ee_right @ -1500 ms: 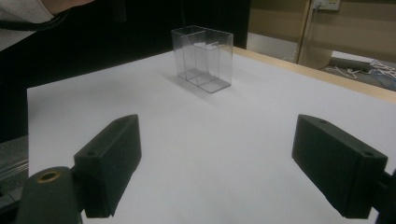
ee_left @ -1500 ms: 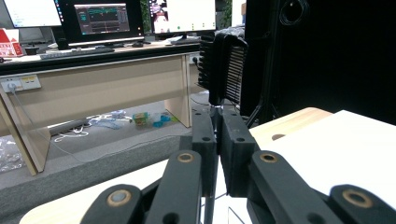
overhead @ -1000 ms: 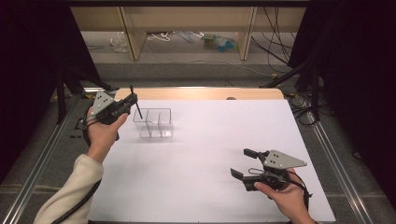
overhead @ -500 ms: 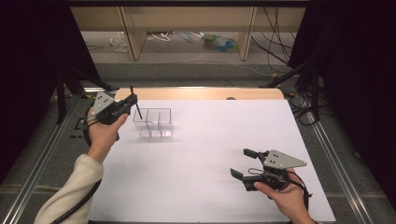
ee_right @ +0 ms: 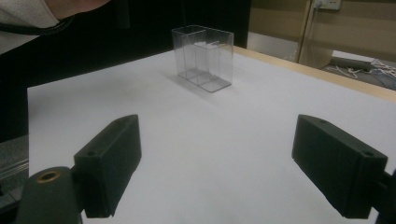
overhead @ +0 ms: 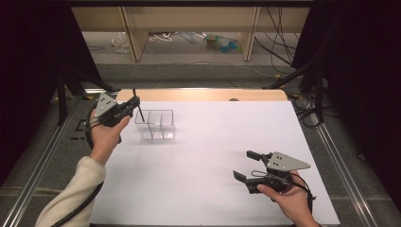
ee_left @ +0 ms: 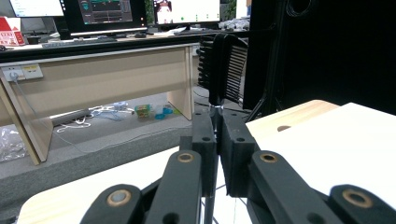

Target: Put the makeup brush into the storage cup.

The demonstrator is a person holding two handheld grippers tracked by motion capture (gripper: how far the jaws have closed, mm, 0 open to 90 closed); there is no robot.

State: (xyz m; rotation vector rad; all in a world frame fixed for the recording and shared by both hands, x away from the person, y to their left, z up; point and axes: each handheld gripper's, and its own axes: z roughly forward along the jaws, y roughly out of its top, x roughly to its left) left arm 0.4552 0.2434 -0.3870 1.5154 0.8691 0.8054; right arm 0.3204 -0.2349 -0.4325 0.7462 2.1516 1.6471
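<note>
A black comb (overhead: 137, 102) (ee_left: 225, 69) stands upright, and my left gripper (overhead: 132, 104) (ee_left: 217, 128) is shut on its lower end. It hangs just left of a clear plastic box (overhead: 156, 124) (ee_right: 204, 57) with three compartments, which looks empty and stands at the back left of the white table (overhead: 213, 142). My right gripper (overhead: 247, 166) (ee_right: 218, 156) rests low at the front right, open, with nothing between its jaws. It points across the table toward the box.
Metal rails (overhead: 339, 163) run along both sides of the table, and a wooden edge (overhead: 203, 94) lies at the back. Beyond it are desk legs, cables and bottles (overhead: 220, 42) on the floor. Black stands (overhead: 317, 71) flank the table.
</note>
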